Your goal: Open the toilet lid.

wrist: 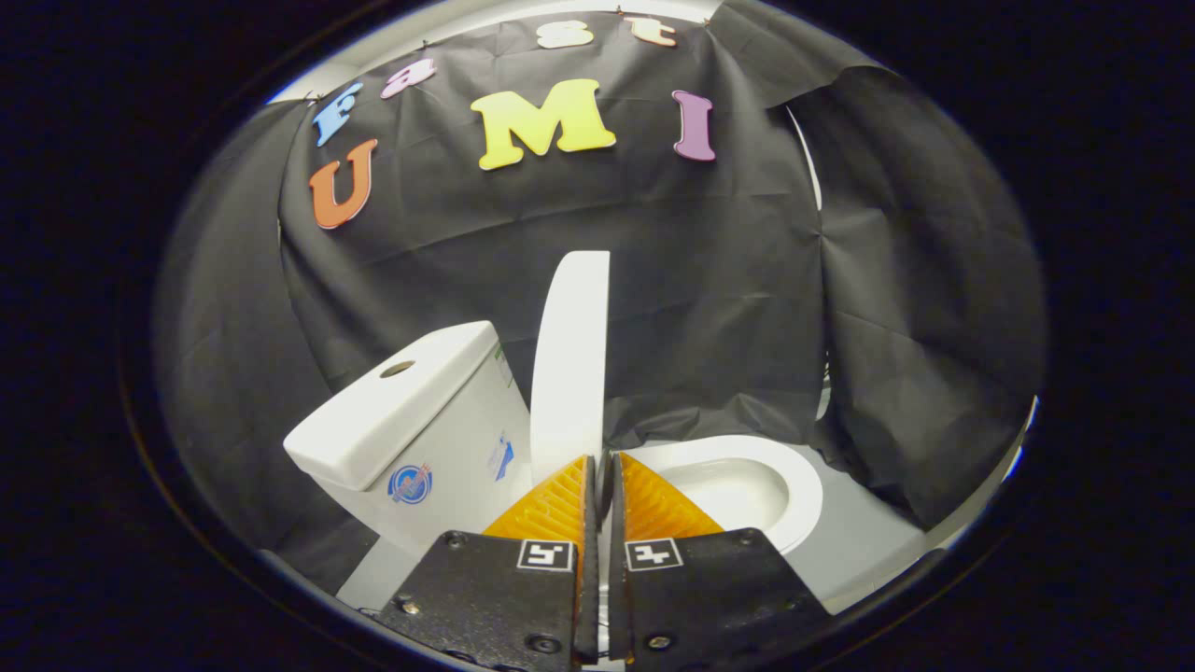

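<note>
Toilet lid [571, 355] upright, just ahead of gripper [602, 467] fingers closed together; tank [411, 411] left, bowl [747, 485] right.

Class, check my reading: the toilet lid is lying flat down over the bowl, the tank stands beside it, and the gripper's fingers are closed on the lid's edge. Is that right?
One thing is wrong: the lid is not flat over the bowl. The gripper view shows it raised upright, edge-on, with the bowl uncovered. The tank does stand beside it, and the gripper is closed on the lid's lower edge.
</note>
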Tool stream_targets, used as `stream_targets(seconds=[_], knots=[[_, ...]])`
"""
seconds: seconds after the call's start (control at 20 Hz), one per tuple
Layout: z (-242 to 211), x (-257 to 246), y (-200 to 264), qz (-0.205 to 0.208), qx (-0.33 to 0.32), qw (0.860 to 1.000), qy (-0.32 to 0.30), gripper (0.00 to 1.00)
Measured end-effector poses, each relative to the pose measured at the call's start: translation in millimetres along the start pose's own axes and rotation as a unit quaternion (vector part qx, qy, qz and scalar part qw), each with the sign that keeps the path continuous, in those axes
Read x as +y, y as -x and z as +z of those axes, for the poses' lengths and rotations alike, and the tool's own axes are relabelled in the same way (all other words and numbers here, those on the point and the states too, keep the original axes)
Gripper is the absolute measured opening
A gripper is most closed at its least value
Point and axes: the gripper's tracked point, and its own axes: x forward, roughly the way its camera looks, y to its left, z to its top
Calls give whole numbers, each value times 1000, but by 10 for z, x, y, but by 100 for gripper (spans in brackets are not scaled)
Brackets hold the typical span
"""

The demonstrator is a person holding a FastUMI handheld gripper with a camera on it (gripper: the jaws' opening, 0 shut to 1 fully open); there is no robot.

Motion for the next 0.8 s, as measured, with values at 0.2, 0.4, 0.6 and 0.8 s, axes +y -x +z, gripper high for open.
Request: stream_targets(seconds=[0.2, 0.4, 0.6, 0.8], knots=[[-7, 148, 5, 2, -5, 1000, 24, 8], [-19, 290, -1, 3, -10, 999, 42, 7], [-30, 437, -6, 8, -6, 998, 61, 8], [-46, 592, -13, 7, -5, 995, 99, 8]])
